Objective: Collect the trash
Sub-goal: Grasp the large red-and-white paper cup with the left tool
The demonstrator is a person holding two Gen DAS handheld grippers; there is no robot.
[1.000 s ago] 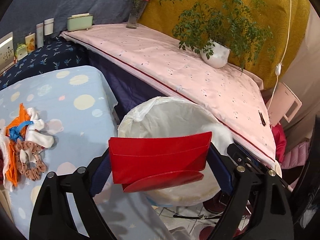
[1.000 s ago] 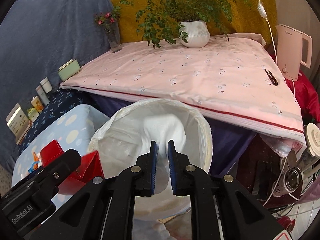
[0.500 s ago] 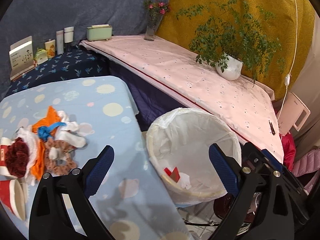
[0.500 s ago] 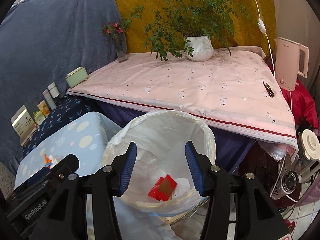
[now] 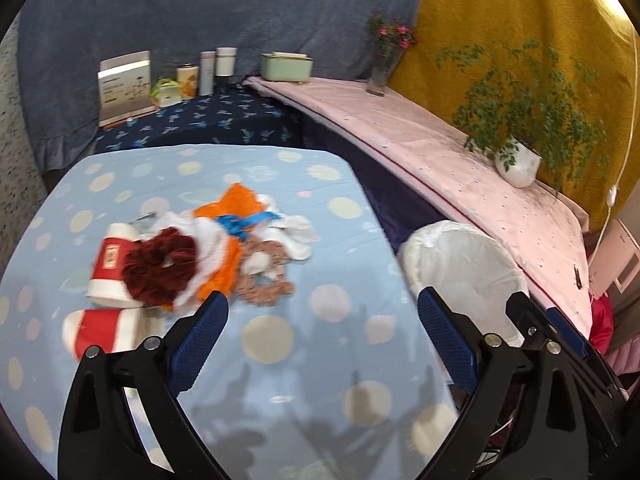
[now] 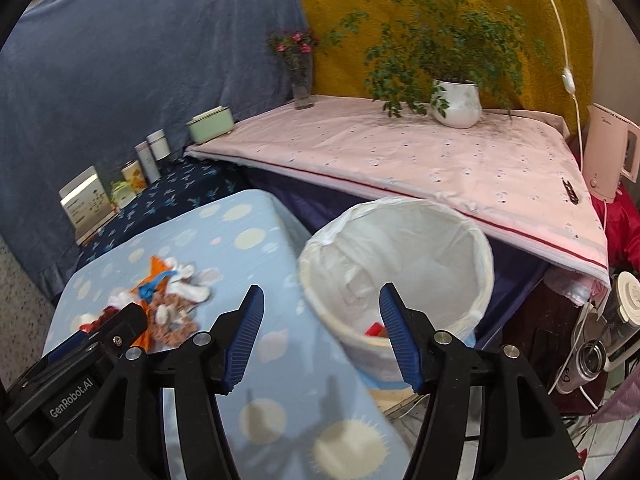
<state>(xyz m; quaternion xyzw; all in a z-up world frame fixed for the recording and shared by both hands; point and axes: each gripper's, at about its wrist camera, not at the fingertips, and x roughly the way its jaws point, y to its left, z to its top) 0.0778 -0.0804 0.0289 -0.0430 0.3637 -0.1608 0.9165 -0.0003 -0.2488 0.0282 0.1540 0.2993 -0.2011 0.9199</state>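
Note:
A heap of trash [image 5: 208, 252] lies on the light blue dotted table [image 5: 280, 360]: red-and-white paper cups [image 5: 108, 264], a dark red scrunchie [image 5: 160, 266], orange and white scraps, a brown scrunchie [image 5: 264, 280]. The heap also shows in the right wrist view [image 6: 164, 300]. A bin with a white liner [image 6: 400, 264] stands right of the table, with a red piece [image 6: 374, 330] inside. My left gripper [image 5: 322, 316] is open and empty above the table, right of the heap. My right gripper [image 6: 320, 308] is open and empty over the table edge by the bin.
A pink-covered table [image 6: 420, 160] behind the bin holds a potted plant [image 6: 456, 104], a flower vase [image 6: 302, 80] and a green box [image 6: 210, 124]. Boxes and bottles [image 5: 172, 76] line a dark blue surface. A pink kettle [image 6: 608, 152] stands at the right.
The left gripper let go a red package and the right a white wad into the bin; both opened. Both have since swung left from the bin toward the table and the heap.

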